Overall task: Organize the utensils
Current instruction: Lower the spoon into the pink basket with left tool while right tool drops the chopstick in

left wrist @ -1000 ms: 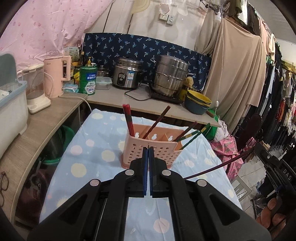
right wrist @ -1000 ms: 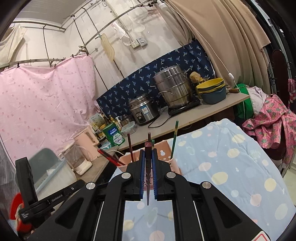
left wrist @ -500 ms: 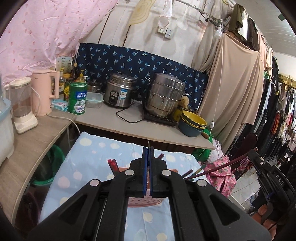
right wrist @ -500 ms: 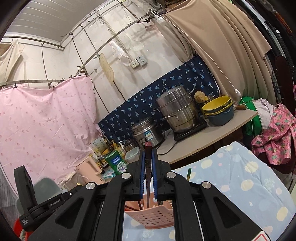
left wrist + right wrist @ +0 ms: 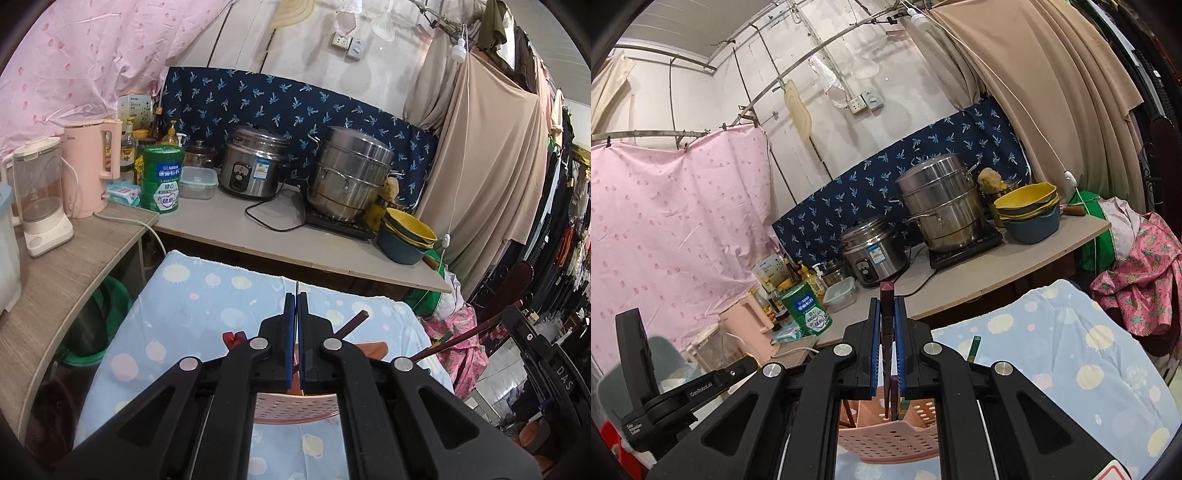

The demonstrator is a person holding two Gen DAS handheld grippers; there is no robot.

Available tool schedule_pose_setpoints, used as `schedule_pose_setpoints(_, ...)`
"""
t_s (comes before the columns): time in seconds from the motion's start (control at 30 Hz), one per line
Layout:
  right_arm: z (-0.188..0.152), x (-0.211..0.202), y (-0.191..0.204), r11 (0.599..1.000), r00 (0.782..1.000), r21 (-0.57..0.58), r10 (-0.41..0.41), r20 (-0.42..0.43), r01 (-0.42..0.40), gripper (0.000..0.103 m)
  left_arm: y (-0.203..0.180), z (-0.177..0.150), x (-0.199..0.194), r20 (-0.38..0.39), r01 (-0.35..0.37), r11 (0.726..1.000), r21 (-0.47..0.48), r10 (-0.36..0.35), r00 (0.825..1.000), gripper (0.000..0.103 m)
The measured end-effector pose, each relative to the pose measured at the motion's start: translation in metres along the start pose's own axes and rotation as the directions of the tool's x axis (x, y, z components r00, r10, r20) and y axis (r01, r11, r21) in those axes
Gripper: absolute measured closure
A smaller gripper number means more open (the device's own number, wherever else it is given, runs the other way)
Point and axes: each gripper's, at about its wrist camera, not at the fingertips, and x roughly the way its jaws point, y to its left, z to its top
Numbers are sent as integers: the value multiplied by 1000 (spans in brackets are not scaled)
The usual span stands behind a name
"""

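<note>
A pink perforated utensil holder (image 5: 295,406) stands on the blue dotted tablecloth (image 5: 207,295), mostly hidden under my left gripper (image 5: 296,295). That gripper is shut, with only a thin sliver showing above its tips. Red chopstick ends (image 5: 232,336) and a brown chopstick (image 5: 354,321) poke out of the holder. My right gripper (image 5: 886,301) is shut on a dark red chopstick (image 5: 886,291) held upright. Its lower end reaches down into the holder (image 5: 886,439), beside a green chopstick (image 5: 975,347). In the left wrist view the same held chopstick (image 5: 461,336) slants in from the right.
Behind the table runs a counter with a rice cooker (image 5: 255,166), a steel steamer pot (image 5: 351,173), stacked bowls (image 5: 406,236), a green tin (image 5: 162,177) and a pink kettle (image 5: 92,166). A blender (image 5: 37,192) stands on the left shelf. Hanging clothes fill the right side.
Both grippers have travelled forward over the holder, which has slid down in both views and is now largely hidden beneath them. The held chopstick's lower end now sits inside the holder.
</note>
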Motion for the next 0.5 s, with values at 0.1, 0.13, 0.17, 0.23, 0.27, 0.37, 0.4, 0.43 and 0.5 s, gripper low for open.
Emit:
schedule_pose_setpoints(0.1, -6, 5, 1, 1000, 1000, -10, -4, -17, 4, 96, 1, -4, 6, -10, -4, 1000, 2, 4, 1000, 102)
schedule_pose_setpoints(0.13, -7, 7, 1, 1000, 1000, -12, -5, -22, 5, 96, 1, -5, 7, -12, -6, 1000, 2, 6, 1000, 102)
schedule_pose_setpoints(0.17, -9, 8, 2, 1000, 1000, -15, -5, -25, 5, 96, 2, -6, 8, -15, -6, 1000, 1, 6, 1000, 102)
schedule_pose_setpoints(0.23, -11, 10, 2, 1000, 999, -18, -7, -31, 6, 96, 2, -6, 9, -15, -2, 1000, -3, 2, 1000, 102)
schedule_pose_setpoints(0.27, -12, 10, 2, 1000, 999, -19, -6, -36, 5, 96, 3, -6, 9, -14, -1, 1000, -6, 1, 1000, 102)
schedule_pose_setpoints(0.37, -14, 13, 3, 1000, 999, -27, -7, -45, 6, 95, 4, -6, 8, -9, -1, 1000, -19, 1, 1000, 74)
schedule_pose_setpoints(0.4, -15, 12, 3, 1000, 999, -29, -9, -41, 8, 91, 4, -7, 7, -1, -12, 1000, -22, 12, 1000, 64)
schedule_pose_setpoints(0.43, -15, 11, 3, 999, 999, -32, -12, -41, 10, 87, 5, -7, 5, 12, -22, 999, -24, 23, 1000, 54)
schedule_pose_setpoints(0.5, -17, 9, 2, 1000, 999, -27, -11, -40, 10, 83, 5, -9, 1, 19, -28, 999, -18, 28, 999, 53)
